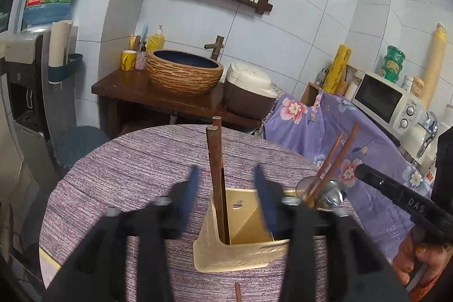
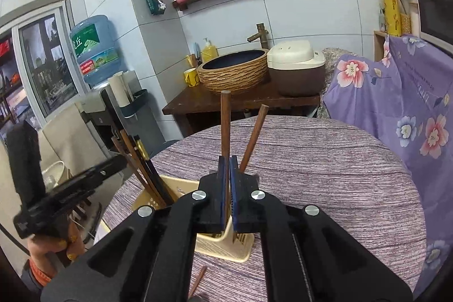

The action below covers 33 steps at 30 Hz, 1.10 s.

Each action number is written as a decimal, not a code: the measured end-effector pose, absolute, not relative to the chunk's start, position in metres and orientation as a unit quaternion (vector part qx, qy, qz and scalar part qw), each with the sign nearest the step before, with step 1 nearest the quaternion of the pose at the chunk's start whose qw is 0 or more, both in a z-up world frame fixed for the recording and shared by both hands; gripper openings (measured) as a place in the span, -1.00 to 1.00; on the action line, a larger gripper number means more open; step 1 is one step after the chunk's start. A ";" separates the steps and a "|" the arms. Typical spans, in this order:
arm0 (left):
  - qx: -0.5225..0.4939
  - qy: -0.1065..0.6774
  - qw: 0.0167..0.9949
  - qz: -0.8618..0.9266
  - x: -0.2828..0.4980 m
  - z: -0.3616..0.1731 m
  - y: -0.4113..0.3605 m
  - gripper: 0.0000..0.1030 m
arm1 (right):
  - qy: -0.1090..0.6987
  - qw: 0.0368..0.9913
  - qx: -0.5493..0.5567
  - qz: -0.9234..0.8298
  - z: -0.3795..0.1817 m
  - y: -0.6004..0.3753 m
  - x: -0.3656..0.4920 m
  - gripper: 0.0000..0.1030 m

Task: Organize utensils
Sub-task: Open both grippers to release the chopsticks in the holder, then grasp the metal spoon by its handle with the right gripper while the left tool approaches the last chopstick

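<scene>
Chopsticks (image 1: 217, 183) in holder (image 1: 240, 251), perhaps released

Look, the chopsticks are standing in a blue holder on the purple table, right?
Not quite: the holder is cream-coloured, not blue, as the left wrist view shows. The chopsticks do stand in it, on the purple table.

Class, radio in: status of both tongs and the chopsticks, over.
Left tongs open, chopsticks standing free in holder. Right tongs shut on one chopstick. Stray chopstick on table.
</scene>
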<state>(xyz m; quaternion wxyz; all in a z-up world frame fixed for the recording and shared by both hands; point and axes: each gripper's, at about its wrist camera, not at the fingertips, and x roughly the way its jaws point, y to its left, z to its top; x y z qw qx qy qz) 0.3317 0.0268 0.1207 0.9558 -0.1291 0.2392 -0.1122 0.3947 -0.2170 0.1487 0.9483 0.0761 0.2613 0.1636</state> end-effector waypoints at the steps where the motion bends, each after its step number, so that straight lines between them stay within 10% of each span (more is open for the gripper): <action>1: -0.132 0.234 0.957 -0.112 0.325 0.120 0.028 0.06 | 0.257 0.949 0.072 0.165 0.147 -0.217 0.389 -0.67; 3: -0.131 0.233 0.957 -0.116 0.312 0.116 0.030 0.14 | 0.248 0.953 0.063 0.160 0.142 -0.217 0.373 0.01; 4: -0.129 0.234 0.957 -0.114 0.306 0.112 0.031 0.25 | 0.245 0.956 0.055 0.152 0.139 -0.216 0.366 0.03; 25: -0.063 0.304 0.951 0.012 0.197 -0.001 0.052 0.33 | 0.433 0.893 0.035 0.117 -0.025 -0.159 0.256 0.02; 33: -0.073 0.311 0.948 0.007 0.187 -0.007 0.053 0.33 | 0.450 0.887 -0.014 0.097 -0.045 -0.122 0.245 -0.26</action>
